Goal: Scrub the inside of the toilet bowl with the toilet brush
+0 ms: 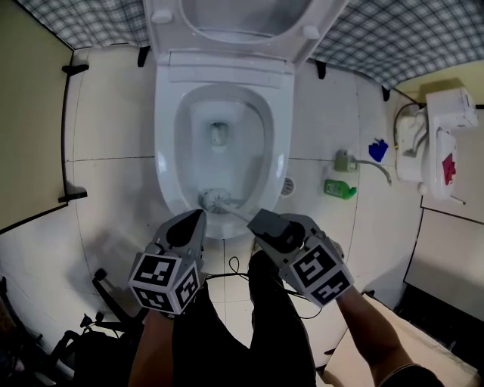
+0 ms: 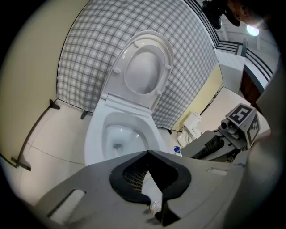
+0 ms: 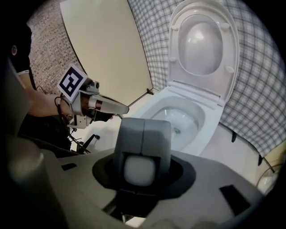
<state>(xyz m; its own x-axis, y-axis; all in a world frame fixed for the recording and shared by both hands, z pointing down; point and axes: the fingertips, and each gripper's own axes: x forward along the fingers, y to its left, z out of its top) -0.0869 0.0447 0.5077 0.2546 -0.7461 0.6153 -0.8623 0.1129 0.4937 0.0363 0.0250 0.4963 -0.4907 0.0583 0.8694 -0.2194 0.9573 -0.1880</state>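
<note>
The white toilet (image 1: pixel 168 155) stands with its lid (image 1: pixel 227 19) raised. The toilet brush's bristle head (image 1: pixel 215 200) rests inside the bowl against the near wall, and its thin handle slants back to my right gripper (image 1: pixel 262 224). That gripper is shut on the brush's grey grip (image 3: pixel 142 150), which fills the space between the jaws in the right gripper view. My left gripper (image 1: pixel 195 221) hovers over the bowl's front rim just left of the brush, its jaws meeting at the tips with nothing between them. The bowl (image 2: pixel 117 136) shows beyond them in the left gripper view.
A green bottle (image 1: pixel 339 189) and a blue object (image 1: pixel 377 149) lie on the tiled floor right of the toilet, beside a floor drain (image 1: pixel 287 186). A white fixture (image 1: pixel 437 143) stands at far right. Black cables (image 1: pixel 231 270) trail near the person's legs. A beige partition (image 1: pixel 30 121) closes the left.
</note>
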